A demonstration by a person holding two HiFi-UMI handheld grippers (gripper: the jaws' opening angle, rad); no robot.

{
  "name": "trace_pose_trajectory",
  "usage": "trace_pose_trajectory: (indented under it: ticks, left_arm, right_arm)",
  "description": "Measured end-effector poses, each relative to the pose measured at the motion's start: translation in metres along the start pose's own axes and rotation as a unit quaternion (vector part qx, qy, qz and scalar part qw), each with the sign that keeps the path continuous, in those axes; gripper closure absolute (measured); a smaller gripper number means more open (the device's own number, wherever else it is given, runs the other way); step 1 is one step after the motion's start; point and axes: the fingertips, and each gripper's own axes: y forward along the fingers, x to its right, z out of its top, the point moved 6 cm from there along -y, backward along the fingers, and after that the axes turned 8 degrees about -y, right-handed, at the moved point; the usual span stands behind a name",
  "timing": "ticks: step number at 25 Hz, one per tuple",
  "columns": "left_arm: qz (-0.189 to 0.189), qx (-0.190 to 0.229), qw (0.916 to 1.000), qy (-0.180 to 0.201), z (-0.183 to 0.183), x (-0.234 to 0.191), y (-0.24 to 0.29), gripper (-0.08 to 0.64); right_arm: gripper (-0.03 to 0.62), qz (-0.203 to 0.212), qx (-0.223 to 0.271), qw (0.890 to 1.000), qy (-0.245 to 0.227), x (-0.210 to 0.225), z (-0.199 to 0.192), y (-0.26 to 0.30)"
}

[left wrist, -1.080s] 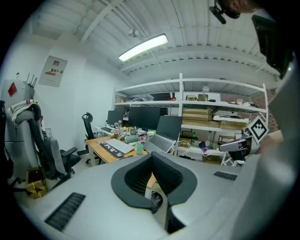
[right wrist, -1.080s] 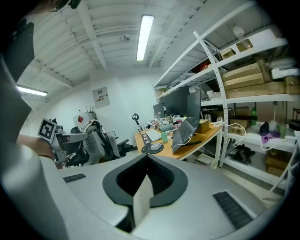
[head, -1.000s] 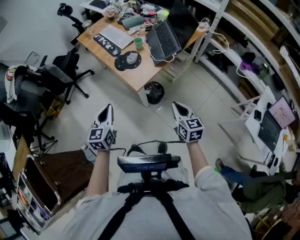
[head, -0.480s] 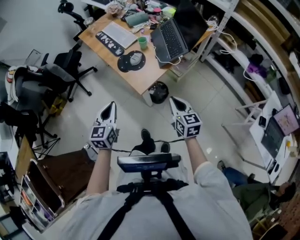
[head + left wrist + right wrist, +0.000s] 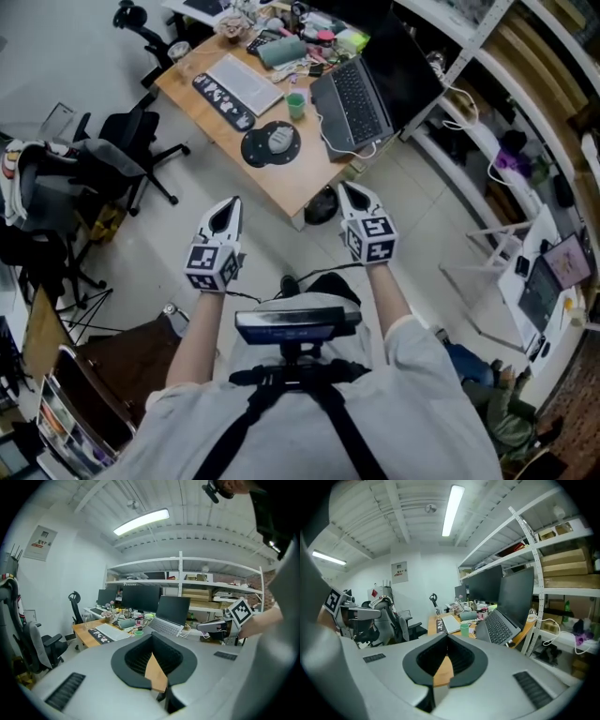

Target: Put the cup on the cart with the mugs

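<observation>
Cup [image 5: 296,104] was noted ahead on desk [image 5: 292,176].
Closed, empty: left hand-held gripper [image 5: 228,212], right hand-held gripper [image 5: 350,191]; right was judged nearer.

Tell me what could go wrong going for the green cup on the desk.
The green cup stands close to the open laptop; a clumsy reach might tip it onto the keys. The black bin sits on the floor by the desk corner, a trip hazard. Left gripper and right gripper are shut; open one first.
</observation>
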Motion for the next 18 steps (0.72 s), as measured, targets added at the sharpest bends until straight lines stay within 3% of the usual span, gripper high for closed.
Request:
trace_pose_trajectory:
  ticks: [4,6,10,18]
  left_arm:
    - [0.007,-0.002,0.9999,-0.012,0.002,-0.008,0.012,0.557]
    - [0.016,-0.005,0.9998,-0.014,0.004,-0.014,0.019,0.557]
    - [0.044,-0.011,0.9987,-0.022,0.012,-0.027,0.041,0.557]
    - [0.074,-0.033,0.9961,-0.036,0.006,-0.033,0.094,0.557]
  right_arm:
    - [0.579,0.003,-0.012,1.0,-0.007,0.012,0.012,0.04]
    - [0.48,0.011,-0.022,1.0,-0.01,0.02,0.015,0.065]
    - [0.363,0.026,-0.041,0.999,-0.005,0.037,0.016,0.128]
    - [0.227,0.035,-0.067,0.997,0.004,0.062,0.015,0.252]
